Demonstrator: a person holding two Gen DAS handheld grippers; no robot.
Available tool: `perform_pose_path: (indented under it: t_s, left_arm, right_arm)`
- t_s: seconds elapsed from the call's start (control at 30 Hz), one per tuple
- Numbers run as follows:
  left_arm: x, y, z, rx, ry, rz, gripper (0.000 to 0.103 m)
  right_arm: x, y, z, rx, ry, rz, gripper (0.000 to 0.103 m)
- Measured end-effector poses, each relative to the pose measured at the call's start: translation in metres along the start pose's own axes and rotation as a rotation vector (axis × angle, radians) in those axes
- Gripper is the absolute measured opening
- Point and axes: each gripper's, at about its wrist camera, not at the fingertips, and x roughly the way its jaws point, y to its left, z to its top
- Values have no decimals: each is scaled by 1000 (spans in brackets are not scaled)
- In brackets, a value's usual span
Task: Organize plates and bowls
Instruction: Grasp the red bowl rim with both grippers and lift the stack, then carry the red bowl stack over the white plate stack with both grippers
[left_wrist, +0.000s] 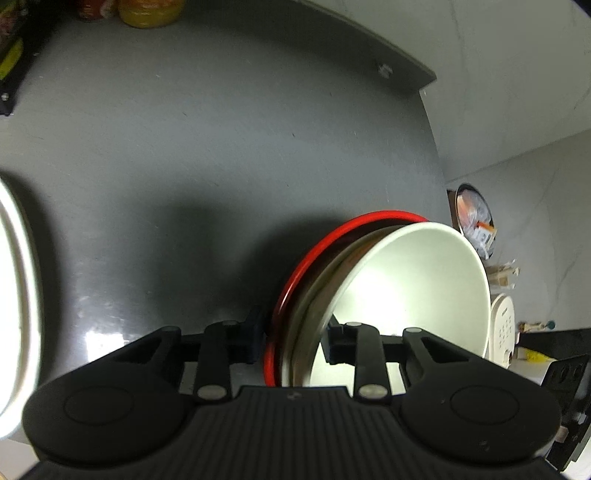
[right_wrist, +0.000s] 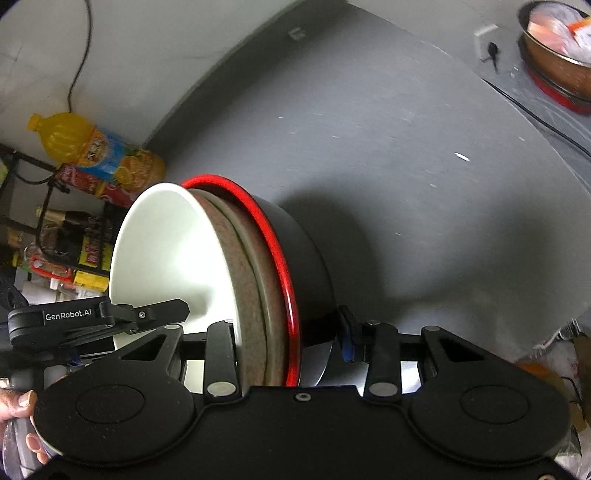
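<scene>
The grey bench (left_wrist: 221, 129) fills most of both views. Above it a nest of three bowls is held on edge, rims upright: a white bowl (left_wrist: 406, 288) inside a brown speckled bowl (right_wrist: 247, 280), inside a black bowl with a red rim (right_wrist: 306, 258). In the left view the white hollow faces right; in the right view it faces left. The left claw (left_wrist: 291, 341) is part-closed, pinching the stacked rims between its pads. The right claw (right_wrist: 288, 341) grips the same stack likewise. An orange juice bottle (right_wrist: 96, 151) lies by the wall.
</scene>
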Motion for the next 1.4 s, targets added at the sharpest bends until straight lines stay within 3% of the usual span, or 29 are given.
perform_pose_path:
  t_s: [0.83,1.4]
  left_arm:
    - [-114,94,-15,-147,-179,15,29]
    - [-171,171,-25,-240,-250,49,29]
  right_arm:
    - [23,115,-20,-181,50,104,37]
    - [57,195,-47,-282,124,141,37]
